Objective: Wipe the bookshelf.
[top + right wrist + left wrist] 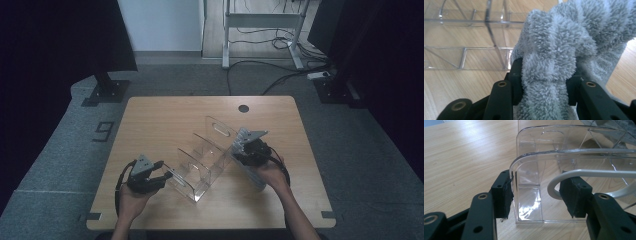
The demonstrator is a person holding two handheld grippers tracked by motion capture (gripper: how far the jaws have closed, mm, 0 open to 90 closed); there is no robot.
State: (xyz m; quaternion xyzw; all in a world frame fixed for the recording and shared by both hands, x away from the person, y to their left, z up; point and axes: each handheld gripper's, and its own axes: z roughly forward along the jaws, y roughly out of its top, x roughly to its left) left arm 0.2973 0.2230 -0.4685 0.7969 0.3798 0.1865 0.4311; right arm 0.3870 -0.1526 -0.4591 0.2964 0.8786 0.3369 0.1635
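Observation:
A clear acrylic organizer (205,155) with several upright dividers lies slantwise on the wooden table (165,115). My left gripper (167,176) holds its near-left end. In the left gripper view the left gripper (540,192) has one pad on the end panel's (574,157) outer edge and the other in the handle slot. My right gripper (239,155) is at the organizer's right side, shut on a fluffy grey cloth (241,136). In the right gripper view the cloth (554,37) bulges between the pads of the right gripper (544,72), beside the organizer's clear wall (474,50).
A round cable hole (243,108) sits near the table's far edge. Beyond the table are a white desk frame (260,22) with cables on the floor. Dark stands flank it at the left (105,90) and right (340,90).

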